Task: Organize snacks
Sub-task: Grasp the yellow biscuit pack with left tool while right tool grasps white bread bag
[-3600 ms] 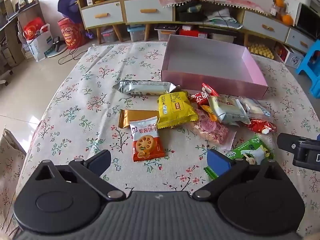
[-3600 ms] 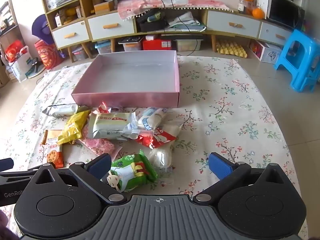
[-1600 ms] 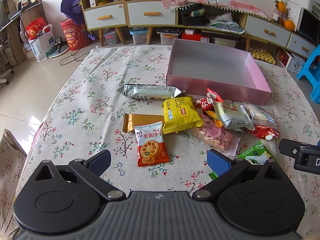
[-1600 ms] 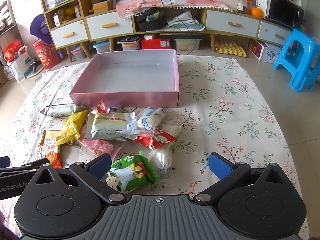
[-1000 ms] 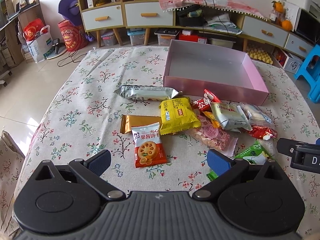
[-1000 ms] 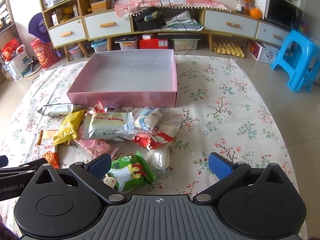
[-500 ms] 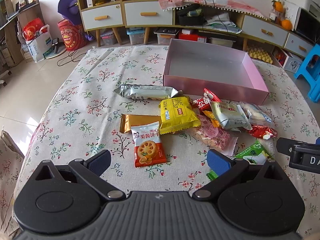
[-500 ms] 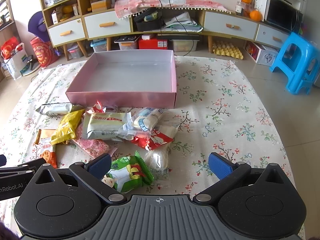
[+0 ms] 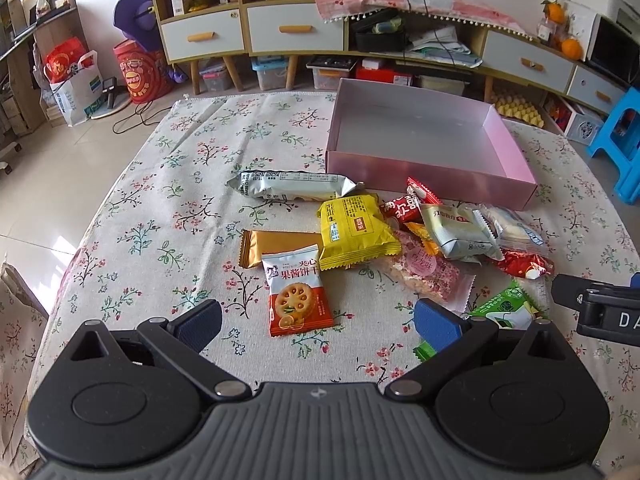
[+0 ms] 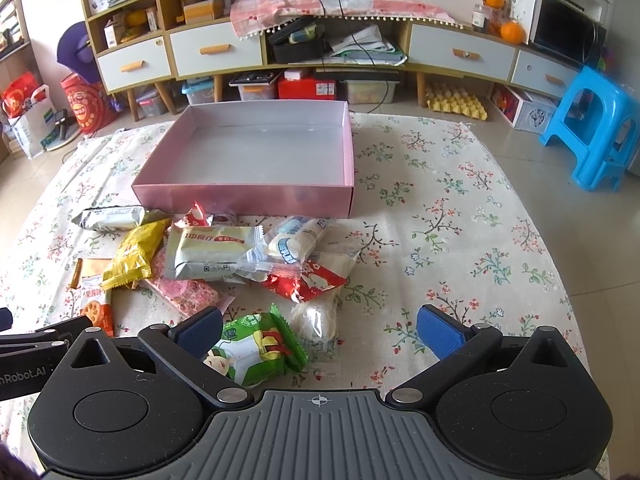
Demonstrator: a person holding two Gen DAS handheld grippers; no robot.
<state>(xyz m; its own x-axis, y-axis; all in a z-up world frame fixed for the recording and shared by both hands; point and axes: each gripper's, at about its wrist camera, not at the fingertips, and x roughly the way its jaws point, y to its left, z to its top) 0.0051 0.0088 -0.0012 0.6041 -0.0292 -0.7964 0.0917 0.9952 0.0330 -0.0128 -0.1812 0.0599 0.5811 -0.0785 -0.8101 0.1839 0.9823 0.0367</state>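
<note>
Both claws gape wide and hold nothing: the left claw (image 9: 316,322) over an orange biscuit packet (image 9: 298,295), the right claw (image 10: 318,332) over a green packet (image 10: 256,350). Beyond, snacks lie scattered on the counter (image 10: 460,240) before the pink box (image 10: 248,196).

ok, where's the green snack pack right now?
The green snack pack lies on the tablecloth in the right wrist view, nearest the camera, by the right hand-held gripper's left finger. A clear packet sits at its right.
</note>
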